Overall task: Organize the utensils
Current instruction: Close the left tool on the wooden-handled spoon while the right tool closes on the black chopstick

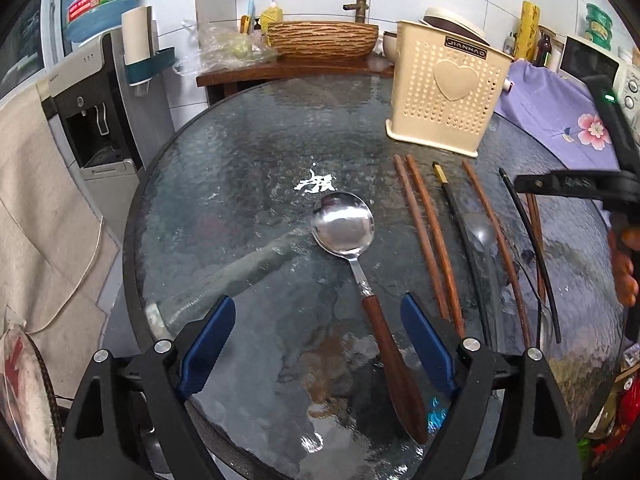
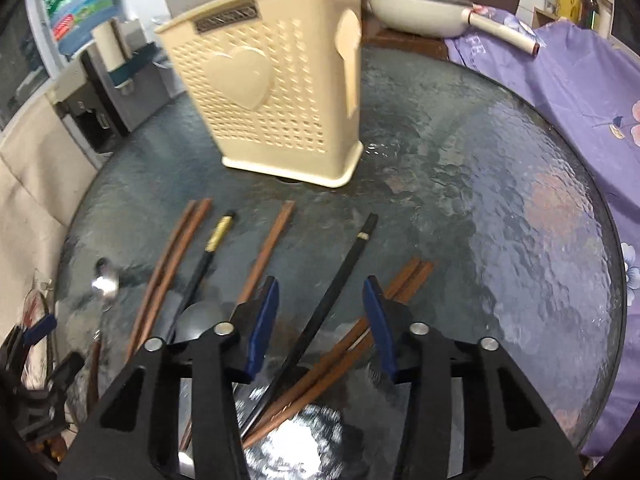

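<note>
Here, both grippers' jaws gape wide, empty: left gripper [image 1: 316, 344] lined up w/ spoon [image 1: 362, 276] mid-worktop [image 1: 224, 184], right gripper [image 2: 322, 322] over black chopstick [image 2: 320, 320] nr front edge; holder [image 1: 448, 88] waits at back.

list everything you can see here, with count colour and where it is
glass table: 1, dark round top, under everything
utensil holder: 1, cream, perforated with a heart, far side of table
spoon: 1, steel bowl, brown wooden handle, centre, between the left fingers
brown chopsticks: about 5, lying right of the spoon
black chopsticks: 2, among the brown ones, one with a gold band
grey spoon: 1, under the chopsticks
water dispenser: 1, grey, left of table
purple cloth: 1, floral, right of table
left gripper: open, blue pads
right gripper: open, astride a black chopstick
</note>
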The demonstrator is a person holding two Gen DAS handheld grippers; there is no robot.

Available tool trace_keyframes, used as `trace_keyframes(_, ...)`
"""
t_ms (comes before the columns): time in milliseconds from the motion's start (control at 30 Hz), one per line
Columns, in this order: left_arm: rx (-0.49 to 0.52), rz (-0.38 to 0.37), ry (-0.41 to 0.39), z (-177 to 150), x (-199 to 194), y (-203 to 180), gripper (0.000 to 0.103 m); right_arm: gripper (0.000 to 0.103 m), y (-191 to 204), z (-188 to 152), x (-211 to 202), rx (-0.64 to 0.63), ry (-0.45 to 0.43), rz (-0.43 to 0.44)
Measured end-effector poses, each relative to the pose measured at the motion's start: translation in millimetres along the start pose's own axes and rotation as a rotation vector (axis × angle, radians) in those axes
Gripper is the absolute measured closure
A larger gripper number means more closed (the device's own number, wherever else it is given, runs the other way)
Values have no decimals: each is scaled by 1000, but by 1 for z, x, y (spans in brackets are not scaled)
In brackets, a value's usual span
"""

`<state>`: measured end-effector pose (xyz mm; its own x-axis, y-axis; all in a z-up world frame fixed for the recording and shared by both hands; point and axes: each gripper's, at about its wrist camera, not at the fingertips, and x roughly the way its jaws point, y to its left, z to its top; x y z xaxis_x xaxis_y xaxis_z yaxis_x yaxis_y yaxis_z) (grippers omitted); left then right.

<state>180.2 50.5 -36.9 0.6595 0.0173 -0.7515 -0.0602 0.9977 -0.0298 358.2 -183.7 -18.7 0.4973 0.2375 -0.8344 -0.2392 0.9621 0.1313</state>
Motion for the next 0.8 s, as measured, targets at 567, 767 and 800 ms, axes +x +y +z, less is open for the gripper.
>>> trace_keyframes(567, 0, 26, 19, 6, 16, -7, 25, 72, 1, 14, 33, -9, 46, -66)
trace_keyframes(767, 55, 101, 27, 32, 38, -21, 25, 79, 9, 10, 34, -32, 42, -106)
trace_keyframes(800, 60, 111, 30, 34, 42, -23, 25, 80, 9, 10, 34, -30, 44, -106)
